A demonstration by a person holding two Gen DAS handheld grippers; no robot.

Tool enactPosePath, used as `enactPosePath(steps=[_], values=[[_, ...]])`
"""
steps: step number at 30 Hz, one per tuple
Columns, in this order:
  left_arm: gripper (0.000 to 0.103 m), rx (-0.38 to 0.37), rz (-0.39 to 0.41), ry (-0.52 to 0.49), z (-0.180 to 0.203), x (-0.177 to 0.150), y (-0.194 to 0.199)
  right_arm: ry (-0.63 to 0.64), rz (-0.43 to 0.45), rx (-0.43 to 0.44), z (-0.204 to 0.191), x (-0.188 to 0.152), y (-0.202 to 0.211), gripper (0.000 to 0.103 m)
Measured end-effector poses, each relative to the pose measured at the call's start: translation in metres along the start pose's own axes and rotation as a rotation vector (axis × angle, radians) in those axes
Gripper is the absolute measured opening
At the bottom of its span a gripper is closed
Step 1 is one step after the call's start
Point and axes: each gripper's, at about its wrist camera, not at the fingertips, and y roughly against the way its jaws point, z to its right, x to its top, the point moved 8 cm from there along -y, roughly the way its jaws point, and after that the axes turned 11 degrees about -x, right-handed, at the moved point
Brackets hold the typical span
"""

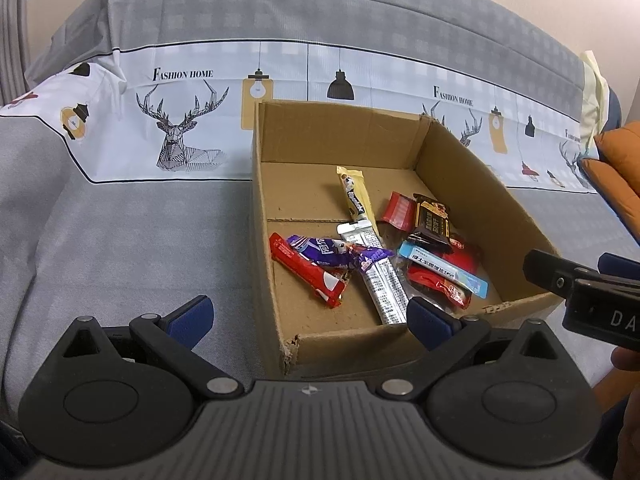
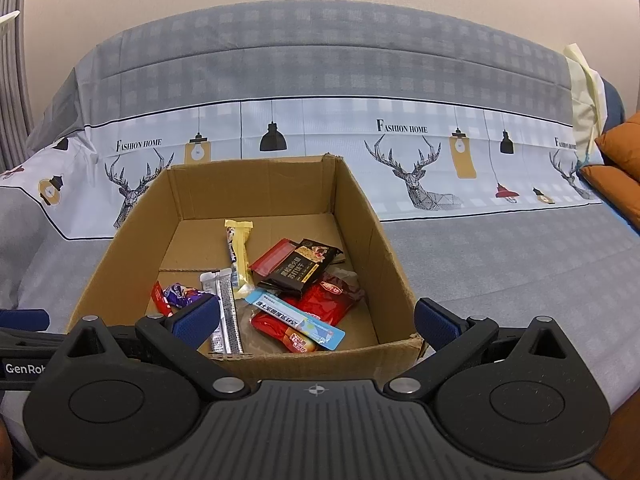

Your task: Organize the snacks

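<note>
Claws (image 1: pixel 310 320) agape before box (image 1: pixel 276 200)

Cardboard box (image 2: pixel 360 216) open-topped, far half of floor bare; snack packets (image 2: pixel 304 296) crowd near half.

A brown box (image 2: pixel 352 216) holds red, purple, yellow, black, silver and light-blue wrappers on a grey checked cloth (image 2: pixel 500 260) banded white with deer and lamps.

Both wrist views near, facing cardboard box (image 1: pixel 360 344)
</note>
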Motion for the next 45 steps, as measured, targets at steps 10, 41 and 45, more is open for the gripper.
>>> enactPosePath(steps=[10,41,45], values=[[0.103,0.001,0.003,-0.002,0.0009,0.0001,0.0005,0.003,0.0,0.0,-0.0002,0.0,0.0003,0.103],[0.103,-0.013,-0.009,-0.002,0.0047,-0.0014,-0.0032,0.014,-0.005,-0.002,-0.003,-0.0017,-0.0036,0.103],[0.103,-0.015,-0.01,-0.001,0.0035,-0.0013,-0.0033,0.014,-0.006,-0.002,-0.0033,-0.0023,-0.0037,0.103]])
